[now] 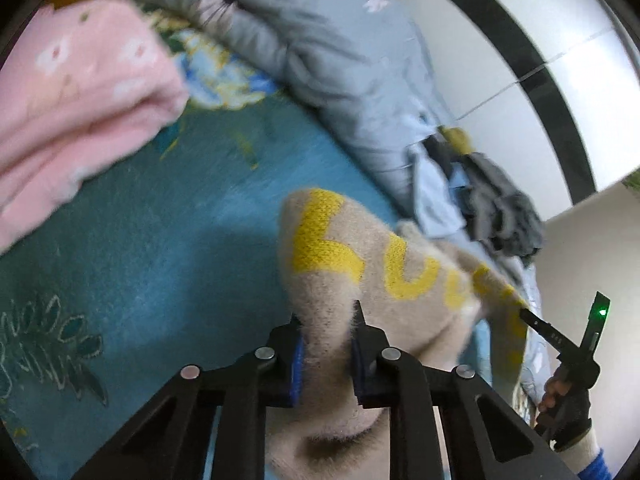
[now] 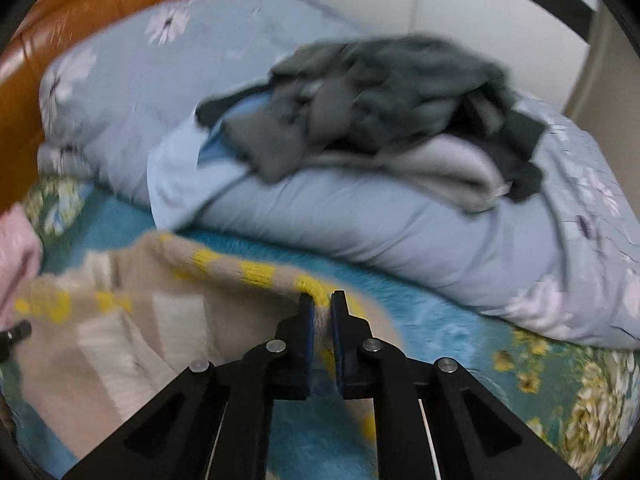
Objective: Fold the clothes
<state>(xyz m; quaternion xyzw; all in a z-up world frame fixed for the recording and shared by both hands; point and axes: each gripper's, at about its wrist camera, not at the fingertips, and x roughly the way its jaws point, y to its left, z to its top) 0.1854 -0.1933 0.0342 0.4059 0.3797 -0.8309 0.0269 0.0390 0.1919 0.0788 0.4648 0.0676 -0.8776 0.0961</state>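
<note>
A: Left claw (image 1: 326, 330) is pinching a thick bunch of the fuzzy beige knit sweater with yellow lettering (image 1: 360, 264); its jaws stand part way apart with fabric packed between them. Right claw (image 2: 321, 312) is pressed nearly together on a thin edge of the same sweater (image 2: 132, 320), right at the yellow band.

B: Where's the sweater?

A: Held up between both claws, over the teal plush bed cover with floral print (image 1: 152, 240). In the right wrist view the lower part sags toward the cover; whether it touches, can't tell. Both views are motion-blurred.

B: Step?

A: My read: mid-fold or spreading it out, garment carried by two corners or edges. It isn't lying flat yet.

B: Next move?

A: It likely calls for lowering the sweater onto the bare teal area and keeping both grips level so the edge lands straight. The left grip is bulky, so it may need a re-pinch for a clean crease.

B: Surroundings?

A: Pink floral fleece blanket (image 1: 76, 100) sits folded at the far left, apart from the sweater. Grey-blue floral quilt (image 2: 360, 224) is bunched along the far side, with a heap of dark grey clothes (image 2: 384, 92) on top of it. Orange-brown leather headboard (image 2: 80, 12) is behind.
</note>
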